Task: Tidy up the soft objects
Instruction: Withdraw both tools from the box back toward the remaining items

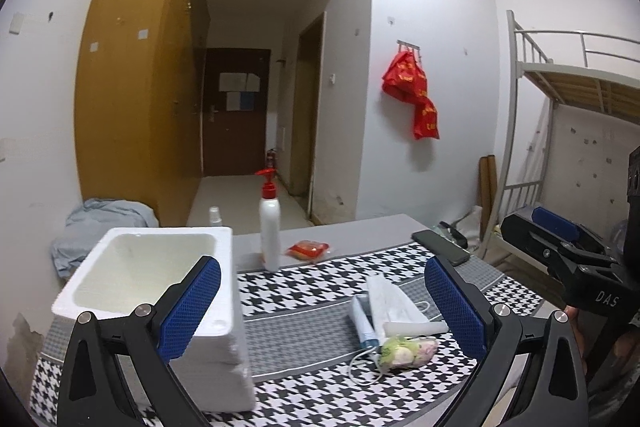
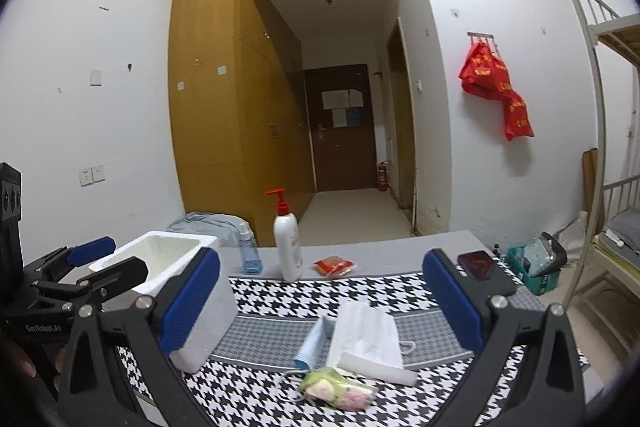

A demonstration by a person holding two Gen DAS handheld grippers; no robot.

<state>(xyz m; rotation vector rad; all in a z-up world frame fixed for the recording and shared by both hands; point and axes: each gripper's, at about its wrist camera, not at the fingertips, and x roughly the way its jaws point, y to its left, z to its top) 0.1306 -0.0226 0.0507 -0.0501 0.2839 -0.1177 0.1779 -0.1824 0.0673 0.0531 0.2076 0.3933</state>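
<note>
A white foam box (image 1: 152, 279) (image 2: 176, 267) stands open on the left of the houndstooth mat (image 1: 304, 291) (image 2: 280, 383). Right of it lie white and blue face masks (image 1: 384, 303) (image 2: 364, 335) in a small heap. A wrapped green, white and pink soft toy (image 1: 404, 351) (image 2: 340, 391) lies just in front of them. A red snack packet (image 1: 308, 250) (image 2: 334, 265) rests farther back. My left gripper (image 1: 320, 311) hovers open above the mat, nothing between its fingers. My right gripper (image 2: 320, 311) is open too, over the masks.
A white pump bottle (image 1: 269, 227) (image 2: 287, 239) and a small clear spray bottle (image 2: 249, 251) stand behind the box. A dark phone (image 1: 440, 247) (image 2: 486, 271) lies at the mat's right back corner. A bunk bed frame (image 1: 560, 99) is on the right.
</note>
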